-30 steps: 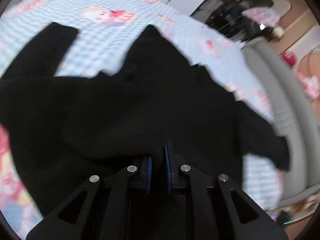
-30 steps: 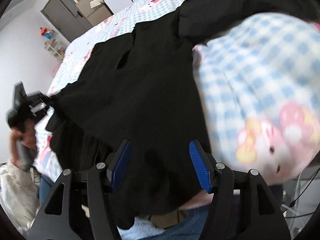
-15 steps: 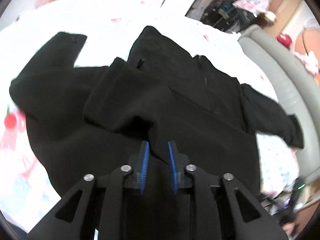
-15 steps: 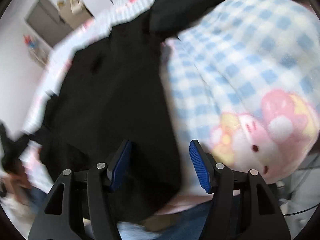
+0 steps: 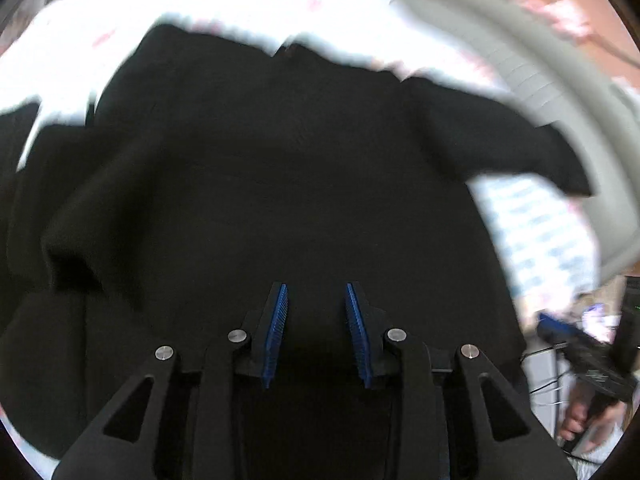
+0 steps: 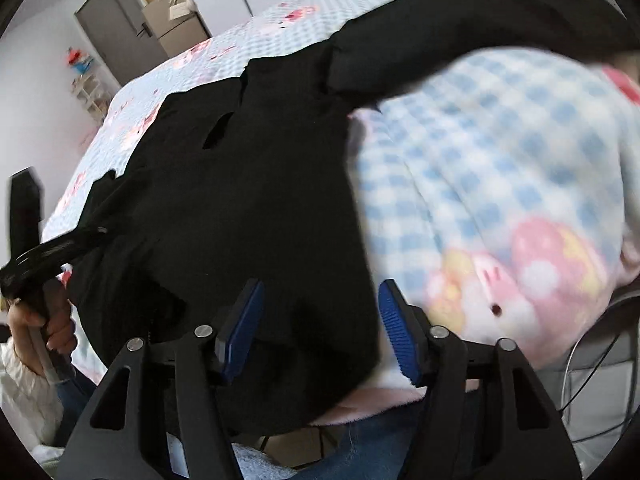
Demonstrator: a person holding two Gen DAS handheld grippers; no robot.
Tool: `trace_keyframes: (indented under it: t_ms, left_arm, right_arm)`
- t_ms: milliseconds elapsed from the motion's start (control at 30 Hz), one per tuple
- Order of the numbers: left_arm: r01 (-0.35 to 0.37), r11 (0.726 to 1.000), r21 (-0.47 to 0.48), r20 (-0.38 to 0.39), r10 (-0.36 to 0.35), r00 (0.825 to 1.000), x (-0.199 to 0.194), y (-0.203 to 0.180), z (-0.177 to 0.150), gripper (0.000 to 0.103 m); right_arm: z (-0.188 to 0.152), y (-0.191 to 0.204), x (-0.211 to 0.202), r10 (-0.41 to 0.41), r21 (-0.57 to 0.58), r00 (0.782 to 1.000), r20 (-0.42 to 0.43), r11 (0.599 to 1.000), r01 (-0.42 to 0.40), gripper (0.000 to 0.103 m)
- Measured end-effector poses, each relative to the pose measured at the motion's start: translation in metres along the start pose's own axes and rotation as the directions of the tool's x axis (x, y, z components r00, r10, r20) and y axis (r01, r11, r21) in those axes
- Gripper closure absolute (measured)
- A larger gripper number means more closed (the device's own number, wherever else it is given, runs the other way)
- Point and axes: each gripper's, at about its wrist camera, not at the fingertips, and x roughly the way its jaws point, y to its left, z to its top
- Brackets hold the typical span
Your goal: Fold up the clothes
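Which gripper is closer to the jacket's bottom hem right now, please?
Right. The right gripper is open at the black jacket hem, which hangs between its fingers. The left gripper, also open, hovers over the jacket's body.

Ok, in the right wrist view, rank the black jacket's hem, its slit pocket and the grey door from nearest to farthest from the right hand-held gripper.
1. Black jacket's hem: directly between the open fingers of the right hand-held gripper.
2. Slit pocket: up and left, mid-jacket.
3. Grey door: far upper left, beyond the bed.
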Motion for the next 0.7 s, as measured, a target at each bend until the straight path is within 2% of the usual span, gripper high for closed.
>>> trace_keyframes:
  t_ms: [33, 67, 133, 200, 267, 333, 367, 400, 433, 467, 500, 533, 567, 600, 633, 700]
  left_arm:
    - [-0.022, 1.0, -0.011, -0.008, 0.022, 1.0, 0.001, 0.007, -0.005, 0.071]
    - [-0.033, 0.999, -0.041, 0.017, 0.034, 0.999, -0.006, 0.02, -0.013, 0.071]
    - [0.013, 0.993, -0.113, 0.123, 0.001, 0.992, -0.031, 0.041, -0.026, 0.071]
    - [0.1, 0.98, -0.171, 0.262, -0.052, 0.964, -0.067, 0.065, -0.041, 0.069]
    - [0.138, 0.963, -0.234, 0.333, -0.054, 0.942, -0.089, 0.087, -0.045, 0.062]
    - [0.172, 0.931, -0.322, 0.403, -0.029, 0.915, -0.102, 0.112, -0.048, 0.061]
    - [0.171, 0.91, -0.378, 0.43, 0.009, 0.903, -0.108, 0.125, -0.051, 0.058]
    - [0.168, 0.891, -0.421, 0.439, 0.038, 0.898, -0.108, 0.136, -0.052, 0.053]
    - [0.177, 0.872, -0.457, 0.429, 0.042, 0.902, -0.099, 0.146, -0.05, 0.053]
    - [0.187, 0.848, -0.496, 0.404, 0.035, 0.914, -0.094, 0.157, -0.052, 0.053]
    - [0.229, 0.82, -0.525, 0.374, -0.019, 0.927, -0.085, 0.168, -0.052, 0.053]
    - [0.263, 0.796, -0.545, 0.353, -0.066, 0.933, -0.079, 0.174, -0.052, 0.053]
    - [0.281, 0.786, -0.55, 0.343, -0.093, 0.935, -0.075, 0.177, -0.051, 0.053]
    - [0.265, 0.794, -0.547, 0.329, -0.088, 0.94, -0.075, 0.178, -0.048, 0.052]
    - [0.223, 0.805, -0.549, 0.314, -0.048, 0.948, -0.076, 0.179, -0.046, 0.049]
    - [0.231, 0.775, -0.588, 0.302, -0.055, 0.952, -0.068, 0.19, -0.04, 0.04]
  right_arm:
    - [-0.001, -0.002, 0.002, -0.014, 0.012, 1.0, -0.013, 1.0, 0.014, 0.044]
    - [-0.002, -0.003, 0.004, -0.026, 0.023, 0.999, -0.026, 0.999, 0.027, 0.044]
    - [-0.006, -0.01, 0.005, -0.047, 0.04, 0.997, -0.053, 0.998, 0.049, 0.044]
    - [-0.009, -0.013, 0.0, -0.057, 0.049, 0.997, -0.044, 0.997, 0.059, 0.044]
    - [-0.007, -0.009, -0.004, -0.019, 0.061, 0.999, -0.028, 0.998, 0.021, 0.044]
    - [-0.004, 0.003, -0.007, 0.033, 0.045, 0.999, -0.013, 0.998, -0.033, 0.044]
    - [-0.003, 0.012, -0.008, 0.056, 0.026, 0.998, -0.008, 0.998, -0.055, 0.044]
    - [0.0, 0.022, -0.006, 0.063, 0.003, 0.998, -0.008, 0.998, -0.063, 0.044]
    - [0.003, 0.033, -0.002, 0.076, -0.015, 0.997, -0.018, 0.997, -0.076, 0.044]
    - [0.004, 0.04, 0.003, 0.094, -0.002, 0.995, -0.034, 0.996, -0.094, 0.044]
    - [0.005, 0.047, 0.007, 0.113, 0.011, 0.992, -0.05, 0.994, -0.112, 0.044]
    - [0.006, 0.053, 0.012, 0.13, 0.023, 0.989, -0.064, 0.991, -0.129, 0.044]
    - [0.004, 0.057, 0.017, 0.134, 0.024, 0.989, -0.068, 0.991, -0.132, 0.044]
    - [0.003, 0.061, 0.022, 0.135, 0.026, 0.988, -0.072, 0.991, -0.134, 0.044]
    - [0.002, 0.062, 0.023, 0.121, 0.027, 0.99, -0.073, 0.992, -0.119, 0.043]
    - [0.001, 0.063, 0.026, 0.093, 0.03, 0.993, -0.074, 0.995, -0.091, 0.043]
